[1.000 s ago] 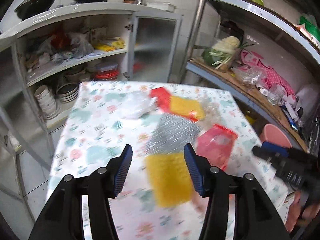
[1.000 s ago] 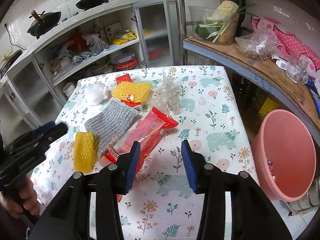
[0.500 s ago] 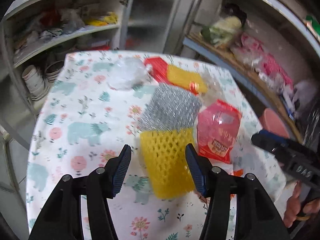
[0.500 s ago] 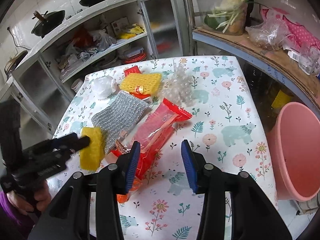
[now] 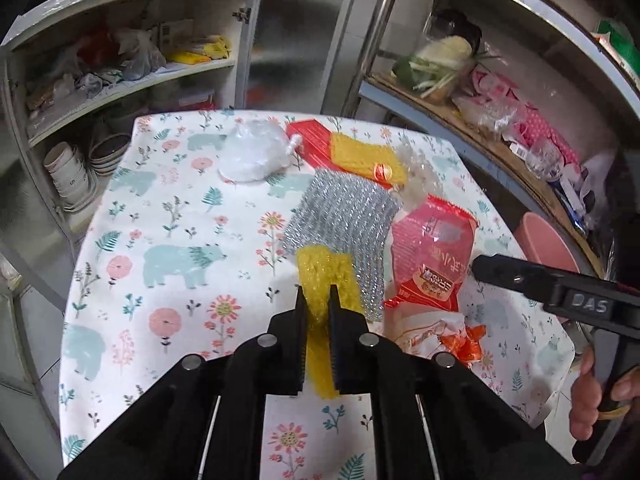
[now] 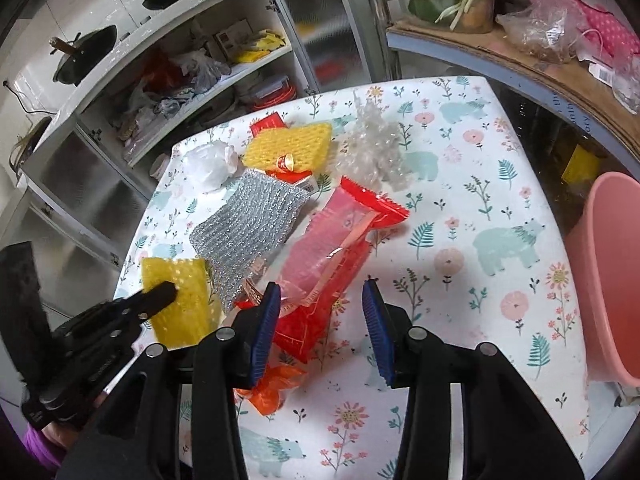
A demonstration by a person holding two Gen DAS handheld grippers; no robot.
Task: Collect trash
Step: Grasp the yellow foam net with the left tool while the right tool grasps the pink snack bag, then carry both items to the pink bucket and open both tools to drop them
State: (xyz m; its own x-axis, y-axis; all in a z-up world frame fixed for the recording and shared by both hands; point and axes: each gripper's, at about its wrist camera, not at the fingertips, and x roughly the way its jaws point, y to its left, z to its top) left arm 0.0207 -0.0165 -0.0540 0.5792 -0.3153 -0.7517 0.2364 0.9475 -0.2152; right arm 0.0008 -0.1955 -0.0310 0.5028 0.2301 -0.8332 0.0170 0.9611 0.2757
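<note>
My left gripper [image 5: 318,300] is shut on a yellow foam net [image 5: 324,276], which also shows in the right wrist view [image 6: 180,300] at the table's near left. A silver mesh pad [image 6: 248,228] lies beside it. A red snack wrapper [image 6: 336,256] lies in the middle, just ahead of my open, empty right gripper [image 6: 320,300]. Farther back lie a second yellow foam net [image 6: 292,148], a white plastic bag [image 6: 208,164] and clear crumpled plastic [image 6: 372,148]. An orange wrapper [image 6: 276,384] lies under my right gripper.
A pink bin [image 6: 608,280] stands off the table's right edge. The floral tablecloth [image 6: 460,208] covers the table. An open cupboard [image 5: 120,80] with bowls and bags stands behind; a shelf [image 6: 520,52] with vegetables runs along the right.
My left gripper has moved down onto the near yellow foam net and shut on it. My right gripper has edged closer to the red wrapper and stays open.
</note>
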